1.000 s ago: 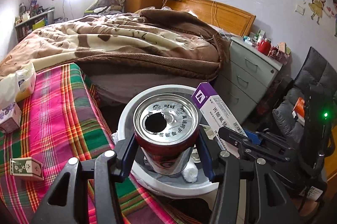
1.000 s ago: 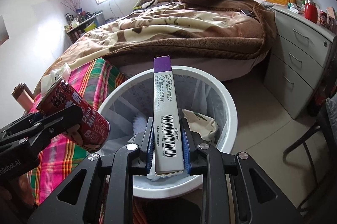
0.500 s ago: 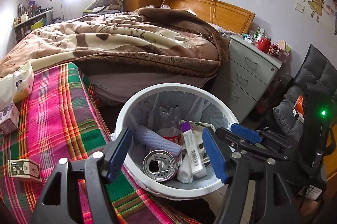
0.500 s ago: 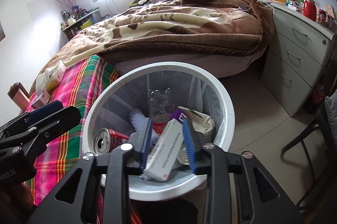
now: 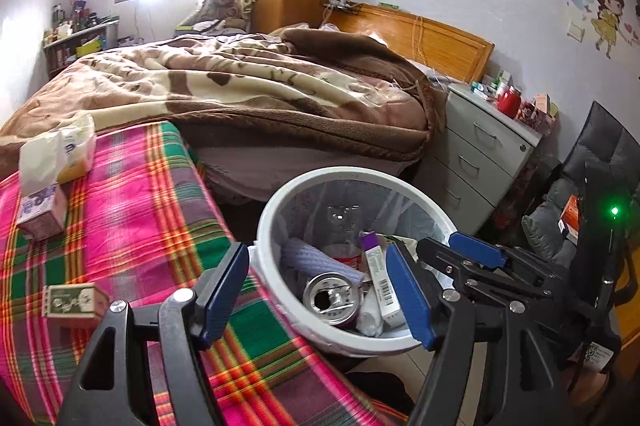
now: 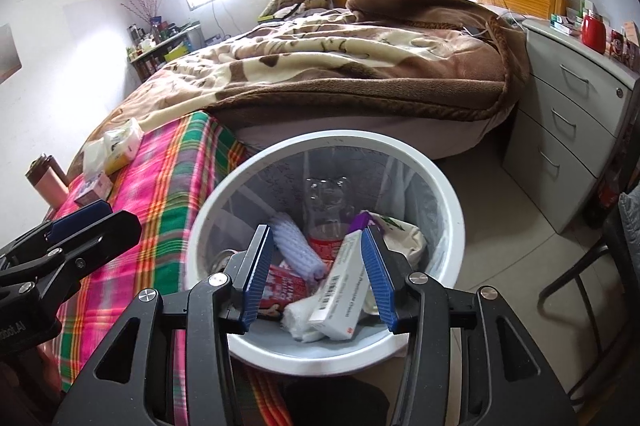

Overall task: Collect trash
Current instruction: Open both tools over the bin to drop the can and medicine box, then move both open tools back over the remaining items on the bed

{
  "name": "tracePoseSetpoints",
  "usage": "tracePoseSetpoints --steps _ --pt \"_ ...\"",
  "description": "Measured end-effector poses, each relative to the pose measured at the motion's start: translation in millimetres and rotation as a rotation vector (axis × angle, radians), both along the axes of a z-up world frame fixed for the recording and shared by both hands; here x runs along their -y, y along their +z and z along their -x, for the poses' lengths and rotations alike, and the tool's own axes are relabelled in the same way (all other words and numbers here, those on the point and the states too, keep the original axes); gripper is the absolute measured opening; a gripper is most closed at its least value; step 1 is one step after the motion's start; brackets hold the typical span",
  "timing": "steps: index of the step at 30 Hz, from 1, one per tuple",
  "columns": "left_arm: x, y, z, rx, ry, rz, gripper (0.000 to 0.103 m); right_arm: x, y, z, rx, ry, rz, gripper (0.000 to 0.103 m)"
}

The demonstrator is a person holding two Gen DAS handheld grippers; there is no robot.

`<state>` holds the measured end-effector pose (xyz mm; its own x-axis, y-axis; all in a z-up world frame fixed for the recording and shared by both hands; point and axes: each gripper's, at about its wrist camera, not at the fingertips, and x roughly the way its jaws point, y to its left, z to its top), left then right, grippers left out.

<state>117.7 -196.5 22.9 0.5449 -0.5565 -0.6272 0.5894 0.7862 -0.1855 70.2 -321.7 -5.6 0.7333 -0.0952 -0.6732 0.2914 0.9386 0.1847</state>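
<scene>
A white trash bin (image 5: pixel 276 209) (image 6: pixel 448 193) stands on the floor beside the plaid-covered table. Inside lie a red drink can (image 5: pixel 332 300) (image 6: pixel 286 286), a white and purple box (image 5: pixel 380 278) (image 6: pixel 340 300), a clear bottle (image 6: pixel 326 201), a lilac foam sleeve (image 5: pixel 320 260) (image 6: pixel 296 246) and crumpled tissue. My left gripper (image 5: pixel 320 296) is open and empty over the bin's near rim. My right gripper (image 6: pixel 318 276) is open and empty above the bin. On the table lie a small green box (image 5: pixel 72 304), a pink carton (image 5: pixel 42 211) (image 6: pixel 94 187) and a tissue pack (image 5: pixel 60 149) (image 6: pixel 116 143).
The plaid table (image 5: pixel 132 209) is on the left. A bed with a brown blanket (image 5: pixel 248 89) lies behind the bin. A grey drawer unit (image 5: pixel 484 145) (image 6: pixel 576 121) stands at the right, with a black chair (image 5: pixel 600 169) next to it. A pink bottle (image 6: pixel 46 181) stands at the table's far left.
Both grippers opened. The can dropped from the left one and the box from the right one into the bin, where both now lie. The left gripper drew back a little toward the table.
</scene>
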Motion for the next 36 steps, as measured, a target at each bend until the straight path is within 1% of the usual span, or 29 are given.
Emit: tracePoseSetpoints --steps 7,16,23,31,36 --pt "-29.7 3.4 1.1 0.018 0.050 0.010 0.073 -19.0 6.1 -2.2 0.035 0.041 0.004 0.048" --pt "-69.3 5.7 1.6 0.049 0.129 0.004 0.074 -50.0 9.7 -7.7 0.078 0.128 0.002 0.048" --pt "-108.2 4.3 -1.2 0.051 0.185 0.011 0.074 -76.2 8.3 -17.5 0.076 0.196 0.000 0.048" --pt "-155.7 3.2 -8.4 0.055 0.260 0.012 0.076 -118.1 2.4 -32.4 0.063 0.310 0.015 0.049" --pt "-183.9 0.1 -15.8 0.046 0.310 0.014 0.077 -142.2 -2.7 -41.4 0.048 0.383 0.017 0.053"
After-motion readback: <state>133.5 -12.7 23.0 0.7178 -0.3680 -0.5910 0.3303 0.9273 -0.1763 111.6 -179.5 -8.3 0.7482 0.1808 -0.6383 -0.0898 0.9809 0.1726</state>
